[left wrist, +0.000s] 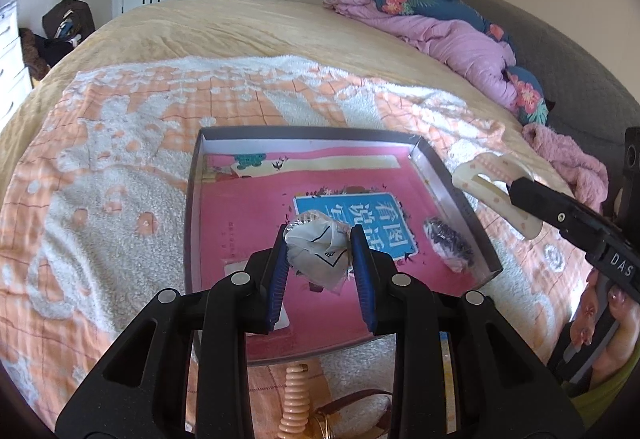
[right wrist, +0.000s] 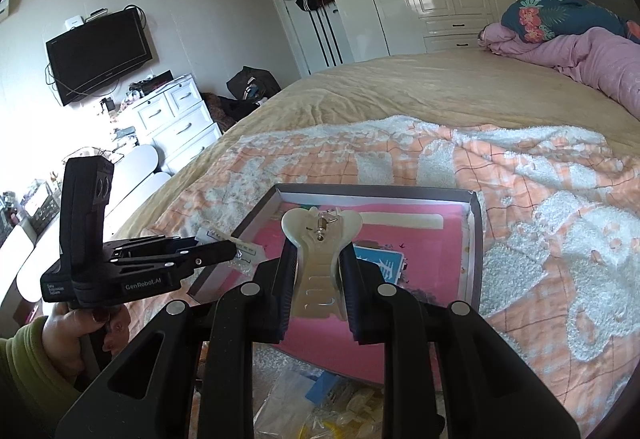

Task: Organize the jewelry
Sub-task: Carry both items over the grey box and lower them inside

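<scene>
Your left gripper (left wrist: 320, 239) is clamped on a small crumpled plastic packet (left wrist: 316, 251), jaws narrowed to its width — held over the box (left wrist: 452, 191) so it drops inside. Your right gripper (right wrist: 318, 259) is pinched tight on a cream hair claw (right wrist: 320, 239), poised above the box's 3 o'clock wall. A dark beaded piece (left wrist: 448, 243) already lies inside, at 4 o'clock.
</scene>
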{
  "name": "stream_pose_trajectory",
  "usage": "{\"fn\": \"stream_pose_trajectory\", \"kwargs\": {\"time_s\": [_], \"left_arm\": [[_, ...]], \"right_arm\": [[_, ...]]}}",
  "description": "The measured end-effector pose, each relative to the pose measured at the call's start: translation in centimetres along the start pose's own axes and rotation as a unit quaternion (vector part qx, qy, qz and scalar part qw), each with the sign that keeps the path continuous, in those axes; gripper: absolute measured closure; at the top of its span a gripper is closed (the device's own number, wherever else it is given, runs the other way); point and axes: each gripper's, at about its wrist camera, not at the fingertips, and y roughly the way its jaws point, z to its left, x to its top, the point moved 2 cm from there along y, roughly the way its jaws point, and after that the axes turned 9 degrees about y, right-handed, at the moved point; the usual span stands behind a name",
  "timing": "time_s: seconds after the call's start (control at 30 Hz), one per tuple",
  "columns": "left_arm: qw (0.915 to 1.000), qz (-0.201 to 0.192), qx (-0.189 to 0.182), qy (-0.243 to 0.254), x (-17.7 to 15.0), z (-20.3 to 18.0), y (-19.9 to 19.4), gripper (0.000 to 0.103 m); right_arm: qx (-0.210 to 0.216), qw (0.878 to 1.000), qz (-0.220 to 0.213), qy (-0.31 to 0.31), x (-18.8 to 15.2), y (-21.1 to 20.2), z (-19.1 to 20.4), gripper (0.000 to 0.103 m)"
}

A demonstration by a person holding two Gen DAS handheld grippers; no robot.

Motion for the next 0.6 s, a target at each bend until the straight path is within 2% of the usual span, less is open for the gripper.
{"fn": "stream_pose_trajectory", "kwargs": {"time_s": [0.33,0.6], "left_arm": [[0.9996,0.023,-0.012,0.008,-0.7,-0.4,2.3,0.081],[0.9980,0.055,-0.025,0.015,-2.0,-0.8,4.3,0.081]], "right_arm": [[-0.016,1.000,0.018,0.006,-0.5,2.1,-1.1,0.082],[-0.025,0.998,0.056,0.018,-1.9,4.9,-2.5,0.082]]}}
